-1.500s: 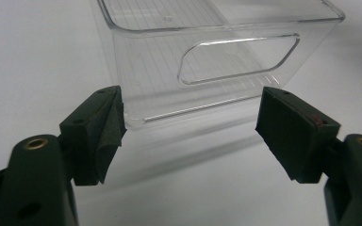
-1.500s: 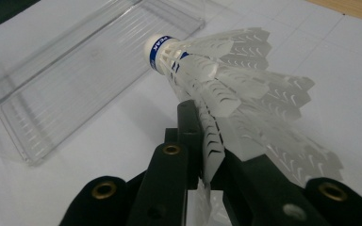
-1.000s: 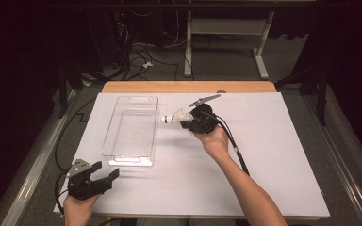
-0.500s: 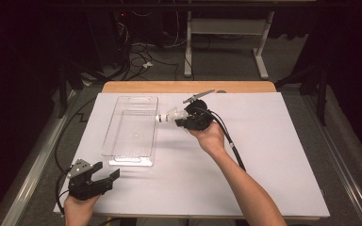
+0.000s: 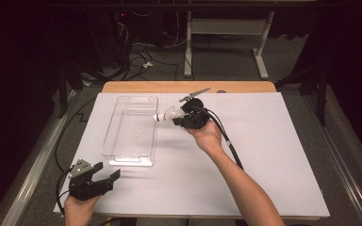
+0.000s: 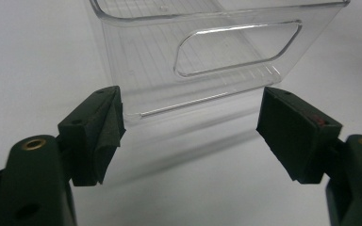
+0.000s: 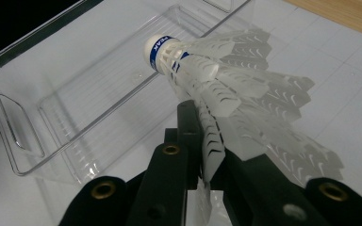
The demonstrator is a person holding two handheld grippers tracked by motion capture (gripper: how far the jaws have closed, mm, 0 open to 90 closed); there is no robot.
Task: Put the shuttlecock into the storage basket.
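Centre frame, the right gripper pinches a shuttlecock by its feathers at the clear tray's right rim; carry it over the wall, then release gently. Left gripper spread, idle

Clear glossy plastic for the bin, smooth, with faint ribbing. White translucent plastic skirt and blue-banded white cap on the shuttlecock. Matt black fingers, rubbery pads, brass-coloured inserts. Matt white paper sheet over the pale wooden worktop.
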